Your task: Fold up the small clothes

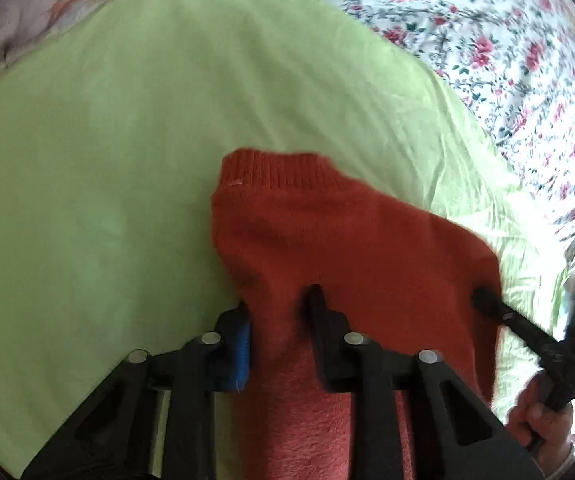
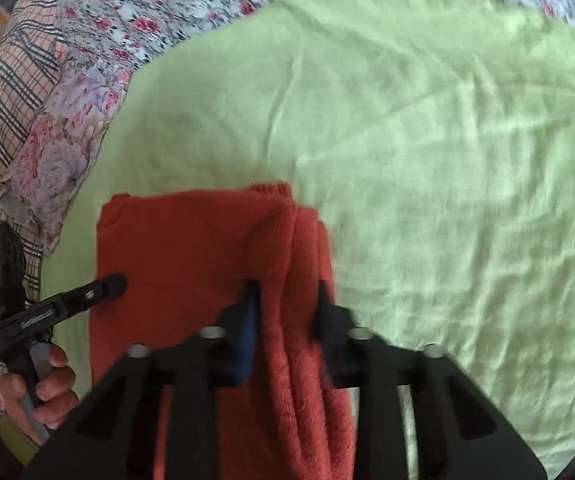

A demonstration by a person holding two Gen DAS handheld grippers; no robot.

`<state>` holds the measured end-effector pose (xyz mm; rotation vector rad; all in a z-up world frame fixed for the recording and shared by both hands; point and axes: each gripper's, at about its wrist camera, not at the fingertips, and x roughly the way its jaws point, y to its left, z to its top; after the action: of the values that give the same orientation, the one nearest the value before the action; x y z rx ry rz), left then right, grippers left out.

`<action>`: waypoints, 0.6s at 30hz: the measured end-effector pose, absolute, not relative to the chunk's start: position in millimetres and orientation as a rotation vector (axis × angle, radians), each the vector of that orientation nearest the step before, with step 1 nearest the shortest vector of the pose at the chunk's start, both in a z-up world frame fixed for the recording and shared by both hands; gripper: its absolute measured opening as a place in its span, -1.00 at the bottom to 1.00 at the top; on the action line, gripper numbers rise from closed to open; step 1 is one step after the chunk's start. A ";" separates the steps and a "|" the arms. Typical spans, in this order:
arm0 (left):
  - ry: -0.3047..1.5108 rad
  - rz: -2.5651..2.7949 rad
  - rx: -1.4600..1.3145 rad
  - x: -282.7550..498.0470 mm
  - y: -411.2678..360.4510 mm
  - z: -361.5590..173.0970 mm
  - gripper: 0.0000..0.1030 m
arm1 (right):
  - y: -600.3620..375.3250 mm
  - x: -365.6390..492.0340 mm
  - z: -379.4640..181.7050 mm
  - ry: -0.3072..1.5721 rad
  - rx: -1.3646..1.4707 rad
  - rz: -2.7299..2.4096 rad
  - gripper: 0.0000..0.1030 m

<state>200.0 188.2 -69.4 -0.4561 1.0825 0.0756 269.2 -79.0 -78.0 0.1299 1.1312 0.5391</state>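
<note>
Through the left wrist camera, the left gripper (image 1: 279,300) has its jaws pinching the near edge of a rust-orange knitted garment (image 1: 327,232). The fuzzy fabric is bunched between the two black fingers, and a blue pad (image 1: 243,344) shows on the inner face of the left-hand one. The garment spreads away from the jaws over a light green sheet (image 1: 107,160), and its ribbed hem lies at the far end. At the right side of this view, the right gripper (image 1: 483,300) reaches in with its tip at the garment's right edge; whether its jaws are pressed on the cloth cannot be told from here. A bare hand (image 1: 535,420) holds its handle low at the right rim. Beyond the green sheet lies a white bedcover (image 1: 487,40) printed with pink roses.

Through the right wrist camera, the right gripper (image 2: 285,292) has its jaws pinching a thick folded ridge of the same garment (image 2: 175,248), with several layers gathered between the fingers. A blue pad (image 2: 247,344) shows on the left-hand finger here too. The rest of the garment lies flat to the left of the ridge on the green sheet (image 2: 427,140), which is creased. The left gripper (image 2: 115,282) comes in from the left, its tip touching the garment's left edge, and the hand (image 2: 47,384) holding it shows at the lower left. Past it lie a floral pillow (image 2: 63,152) and a plaid cloth (image 2: 3,120); the rose-printed bedcover (image 2: 159,8) runs along the top.
</note>
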 end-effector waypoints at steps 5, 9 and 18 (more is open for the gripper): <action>1.015 0.068 -0.405 193.2 184.2 -56.1 -0.78 | -88.2 247.8 -43.5 0.969 0.151 0.600 -0.71; 1.058 0.135 -0.374 200.4 190.6 -74.5 -0.82 | -84.1 263.4 -76.2 1.051 0.118 0.535 -0.71; 1.066 0.193 -0.335 189.2 189.6 -61.6 -0.74 | -80.0 264.8 -71.7 1.078 0.062 0.496 -0.40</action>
<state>189.2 189.6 -61.6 -0.3349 1.0660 0.1931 264.8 -80.0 -71.7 0.0616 1.0775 0.4957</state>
